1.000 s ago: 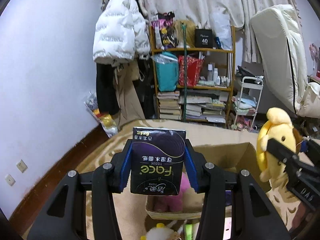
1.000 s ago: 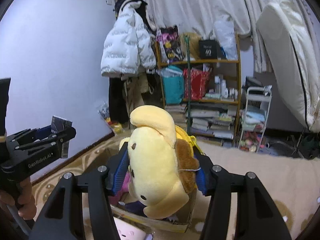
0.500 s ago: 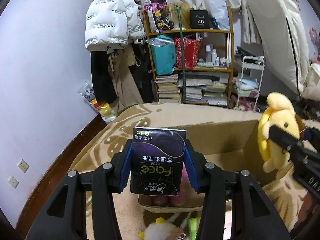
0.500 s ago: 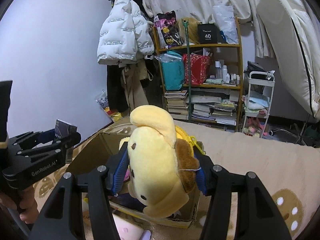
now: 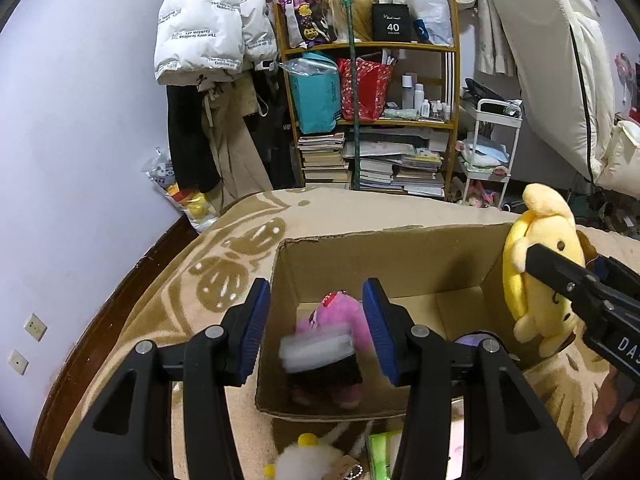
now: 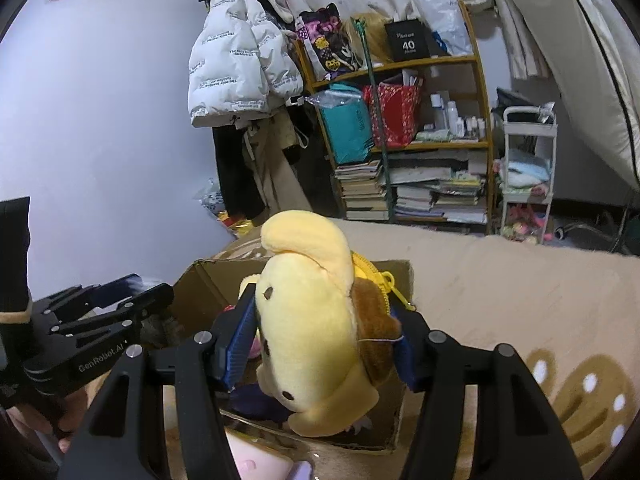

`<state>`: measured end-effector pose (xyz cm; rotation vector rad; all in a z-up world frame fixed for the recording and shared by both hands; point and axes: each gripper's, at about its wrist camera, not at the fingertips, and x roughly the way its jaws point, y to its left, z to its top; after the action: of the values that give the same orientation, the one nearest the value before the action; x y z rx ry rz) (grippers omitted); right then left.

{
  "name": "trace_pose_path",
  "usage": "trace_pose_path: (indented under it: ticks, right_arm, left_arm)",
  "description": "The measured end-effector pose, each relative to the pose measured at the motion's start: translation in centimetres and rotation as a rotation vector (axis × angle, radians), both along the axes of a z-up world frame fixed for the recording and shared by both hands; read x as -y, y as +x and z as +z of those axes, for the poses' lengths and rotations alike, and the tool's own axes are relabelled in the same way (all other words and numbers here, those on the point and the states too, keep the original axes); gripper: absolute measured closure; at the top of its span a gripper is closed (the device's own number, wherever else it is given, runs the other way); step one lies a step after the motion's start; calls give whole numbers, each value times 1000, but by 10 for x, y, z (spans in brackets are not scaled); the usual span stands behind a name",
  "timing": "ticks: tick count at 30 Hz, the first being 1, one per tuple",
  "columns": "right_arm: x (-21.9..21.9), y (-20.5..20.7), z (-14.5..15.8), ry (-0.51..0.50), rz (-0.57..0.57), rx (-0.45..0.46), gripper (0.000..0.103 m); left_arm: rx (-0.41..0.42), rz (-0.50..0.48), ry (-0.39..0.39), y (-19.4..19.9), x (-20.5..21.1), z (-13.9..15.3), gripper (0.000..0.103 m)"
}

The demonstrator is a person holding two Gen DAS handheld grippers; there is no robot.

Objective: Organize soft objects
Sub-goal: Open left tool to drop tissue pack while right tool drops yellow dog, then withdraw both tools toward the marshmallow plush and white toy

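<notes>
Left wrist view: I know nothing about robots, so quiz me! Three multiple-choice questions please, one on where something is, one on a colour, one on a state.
1. Where is the pink plush?
A. On the bookshelf
B. Inside the box
C. On the white cart

2. What colour is the hanging jacket?
A. Red
B. Black
C. White

3. How is the left gripper?
A. Open, gripping nothing
B. Shut on the pink plush
C. Shut on a book

Answers:
1. B: the plush lies on the box's floor, with the cardboard walls around it.
2. C: the puffy jacket is white with small dark lettering.
3. A: its blue pads stand apart with nothing pressed between them.
</notes>
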<state>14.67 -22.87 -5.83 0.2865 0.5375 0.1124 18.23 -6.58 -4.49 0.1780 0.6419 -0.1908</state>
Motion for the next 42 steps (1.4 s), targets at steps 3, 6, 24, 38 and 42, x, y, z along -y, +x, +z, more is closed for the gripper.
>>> trace_pose_path:
  ticks: [3, 6, 24, 38, 42]
  right_arm:
    - [0, 0, -2, 6, 5, -3, 38]
    - [-2, 1, -3, 23, 16, -7, 36]
    - [3, -9, 5, 37, -21, 4, 9]
    - [-3, -45, 20, -9, -35, 19, 0]
    - [-8, -57, 24, -30, -35, 10, 0]
  left_arm:
    - [-6, 0, -3, 0, 0, 0, 56]
    - [-12, 6, -4, 0, 0, 0, 50]
    - [-25, 70, -10, -9, -17, 6, 5]
    - [-70, 95, 4, -44, -42, 20, 4]
    - [-89, 117, -1, -51, -52, 24, 4]
